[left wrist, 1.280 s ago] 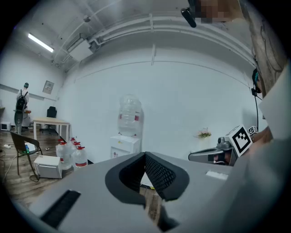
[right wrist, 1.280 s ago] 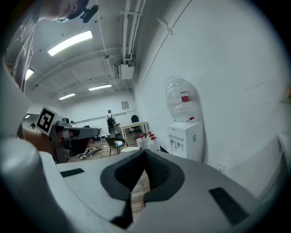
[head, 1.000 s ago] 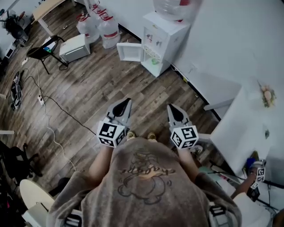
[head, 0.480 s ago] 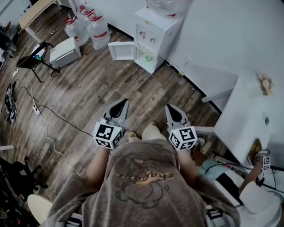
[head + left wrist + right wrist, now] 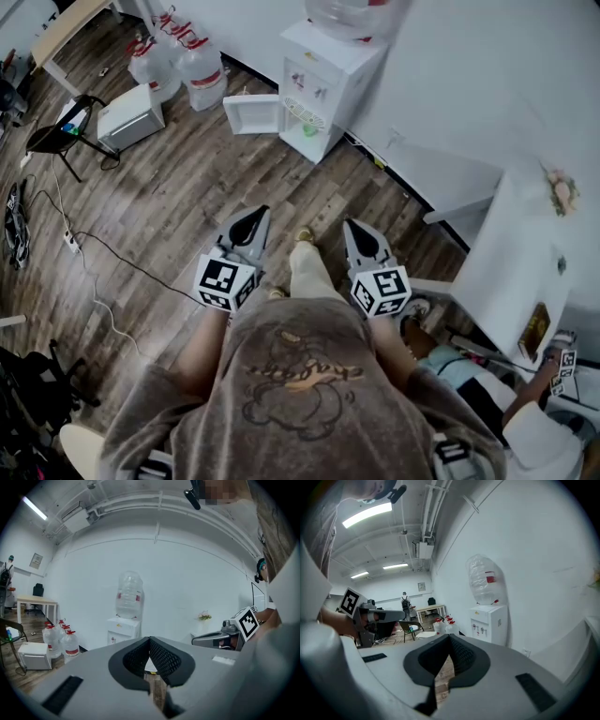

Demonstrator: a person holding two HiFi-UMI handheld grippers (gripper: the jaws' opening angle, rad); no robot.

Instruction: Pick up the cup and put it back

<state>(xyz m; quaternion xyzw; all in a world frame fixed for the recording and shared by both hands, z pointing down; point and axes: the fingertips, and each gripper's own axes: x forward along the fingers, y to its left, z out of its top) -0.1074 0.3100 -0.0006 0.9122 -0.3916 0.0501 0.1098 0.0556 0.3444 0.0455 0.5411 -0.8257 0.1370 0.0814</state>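
No cup shows clearly in any view. A small green thing (image 5: 308,131) sits in the tap recess of the white water dispenser (image 5: 328,70); I cannot tell whether it is the cup. My left gripper (image 5: 259,212) and right gripper (image 5: 348,226) are held side by side in front of the person's body, over the wood floor and pointing toward the dispenser. In the left gripper view the left gripper (image 5: 149,640) has its jaws together with nothing between them. The right gripper (image 5: 449,637) looks the same, shut and empty. The dispenser (image 5: 123,629) (image 5: 489,620) stands ahead against the white wall.
The dispenser's lower door (image 5: 251,114) hangs open. Water bottles (image 5: 178,64), a white box (image 5: 131,117) and a black chair (image 5: 58,133) stand at the left. A white table (image 5: 520,258) with flowers (image 5: 561,187) is at the right. Cables (image 5: 89,253) trail across the floor.
The person has stepped toward the dispenser, and a foot has come forward between the grippers. Both grippers moved along with the body and stayed shut.
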